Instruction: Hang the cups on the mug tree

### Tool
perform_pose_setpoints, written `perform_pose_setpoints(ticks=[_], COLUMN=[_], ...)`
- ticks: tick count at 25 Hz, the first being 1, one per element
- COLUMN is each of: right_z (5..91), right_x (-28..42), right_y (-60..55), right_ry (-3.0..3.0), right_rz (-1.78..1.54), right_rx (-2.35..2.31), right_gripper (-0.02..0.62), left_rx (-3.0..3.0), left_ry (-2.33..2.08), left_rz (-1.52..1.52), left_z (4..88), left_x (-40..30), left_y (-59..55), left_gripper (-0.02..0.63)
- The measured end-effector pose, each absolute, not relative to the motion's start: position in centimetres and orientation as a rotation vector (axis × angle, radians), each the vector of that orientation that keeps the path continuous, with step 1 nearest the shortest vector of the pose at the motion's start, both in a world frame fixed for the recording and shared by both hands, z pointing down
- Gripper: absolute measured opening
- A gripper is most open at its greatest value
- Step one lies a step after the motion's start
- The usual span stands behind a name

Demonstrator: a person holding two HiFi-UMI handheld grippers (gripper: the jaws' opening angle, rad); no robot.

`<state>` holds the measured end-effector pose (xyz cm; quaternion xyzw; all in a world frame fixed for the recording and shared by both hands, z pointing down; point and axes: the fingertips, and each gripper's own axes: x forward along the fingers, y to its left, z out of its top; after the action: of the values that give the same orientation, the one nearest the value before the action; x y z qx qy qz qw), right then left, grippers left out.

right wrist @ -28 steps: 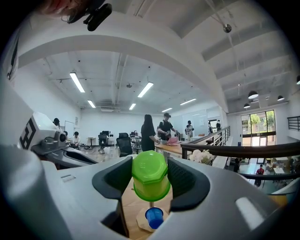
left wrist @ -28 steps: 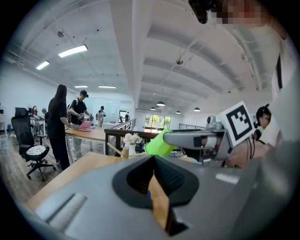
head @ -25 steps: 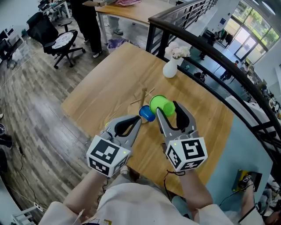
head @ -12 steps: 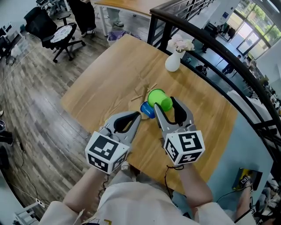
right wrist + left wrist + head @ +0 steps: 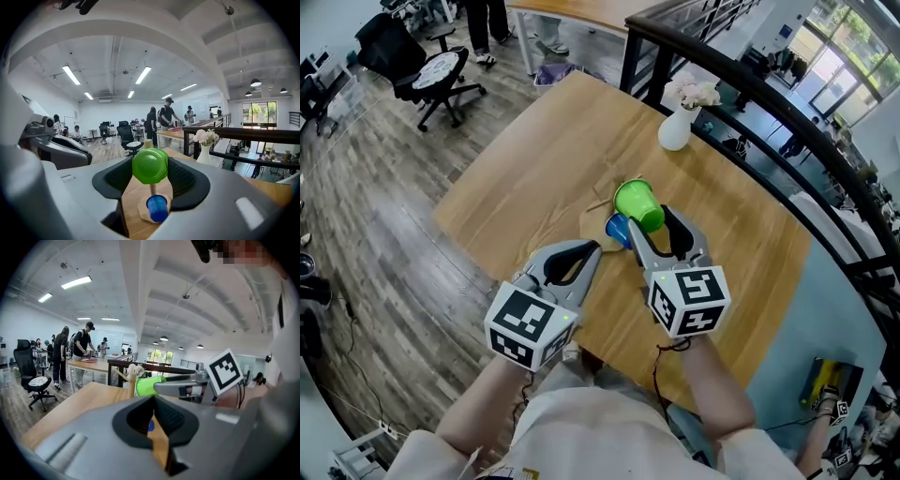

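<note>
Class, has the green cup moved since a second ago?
Yes. Against the vase, the green cup has shifted left, toward the blue cup.

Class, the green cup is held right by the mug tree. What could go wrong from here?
1. The green cup in the right hand-held gripper hangs close to the blue cup; moving it in could knock the blue cup loose.
2. The mug tree is slim on a small base; a sideways nudge from the cup might tip it.

At the middle of the table [image 5: 534, 159] stands the mug tree [image 5: 591, 223], lower cup [image 5: 618, 230] at its stem, upper cup [image 5: 638, 204] in the right gripper [image 5: 656, 221], vase [image 5: 675, 133] behind
</note>
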<state>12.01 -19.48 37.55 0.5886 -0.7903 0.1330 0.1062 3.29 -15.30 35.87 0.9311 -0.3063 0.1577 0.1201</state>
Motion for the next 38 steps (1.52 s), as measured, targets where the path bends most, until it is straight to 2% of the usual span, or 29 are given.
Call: perform_pose_setpoints(ticks=[13,19,22,24,25,38], right_z=[35.7,31.3,29.0,27.7,27.3,25.0], right_x=[12.2,11.5,11.3,11.3,11.1,8.0], right_y=[-17.5,-13.9,-12.2,-11.1,-10.5,-4.1], right_ry=[-2.334,-2.37,-2.418,-2.449,-2.463,-2.562], right_rz=[0.351,0.2,0.176,0.174,0.178,0.206], right_rx=[1.775,1.764,1.786,1.81,1.811,1.716], right_gripper=[0.259,0.235,0.193,0.124,0.112,0.034], left_rx=[2.722,2.768,2.793,2.806,2.811,2.923], left_ry=[-0.908,-0.94,-0.949,-0.955,-0.958,-0.942], left_rz=[0.47,0.411,0.387,0.376,0.369,0.284], left_z=[34.9,31.8,30.4,29.6,29.2,25.8], left_x=[1.6,1.2,0.8,0.4,0.2,-0.9], left_y=[-13.3,-11.7,-10.7,-10.1,-9.7,-4.4], left_gripper=[0.002,0.002,0.002,0.002,0.002,0.002])
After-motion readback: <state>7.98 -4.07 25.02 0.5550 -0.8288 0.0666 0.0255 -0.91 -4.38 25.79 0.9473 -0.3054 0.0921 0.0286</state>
